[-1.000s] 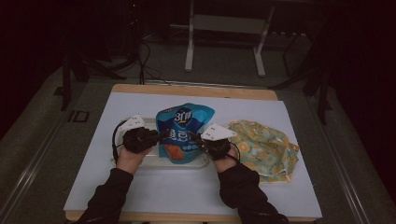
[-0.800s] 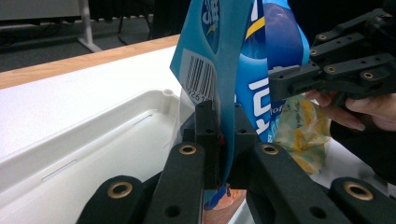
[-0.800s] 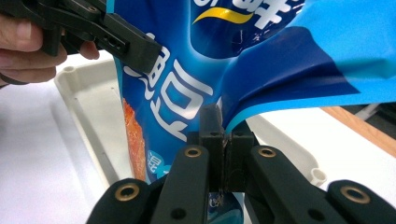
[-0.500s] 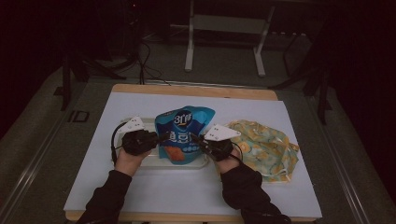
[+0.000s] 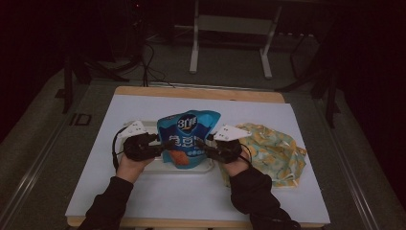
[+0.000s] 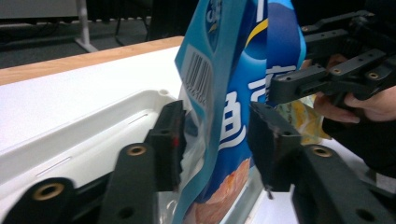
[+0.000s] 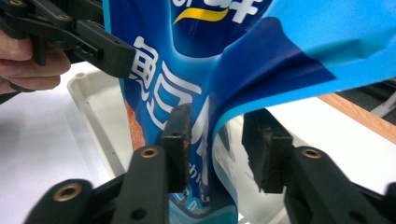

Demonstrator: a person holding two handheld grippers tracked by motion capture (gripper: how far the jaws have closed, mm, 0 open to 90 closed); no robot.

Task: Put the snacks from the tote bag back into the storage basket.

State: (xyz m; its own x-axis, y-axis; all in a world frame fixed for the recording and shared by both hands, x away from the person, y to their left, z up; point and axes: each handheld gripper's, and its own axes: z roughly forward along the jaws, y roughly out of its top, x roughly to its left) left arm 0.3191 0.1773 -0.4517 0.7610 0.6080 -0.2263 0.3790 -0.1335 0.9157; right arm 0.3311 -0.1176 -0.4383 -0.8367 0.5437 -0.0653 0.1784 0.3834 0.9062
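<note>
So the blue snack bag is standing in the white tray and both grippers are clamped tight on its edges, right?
Not quite. The blue snack bag does stand in the white tray, but the left gripper and right gripper have just been opening: in each gripper view the bag's edge sits between parted jaws with a gap.

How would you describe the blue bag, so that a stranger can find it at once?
On the white sheet covering the table, a shallow white tray lies near the middle. The blue snack bag stands in it, between the two tongs. Unlike the flat yellow patterned cloth beside it, it is glossy, upright and printed with white characters.
</note>
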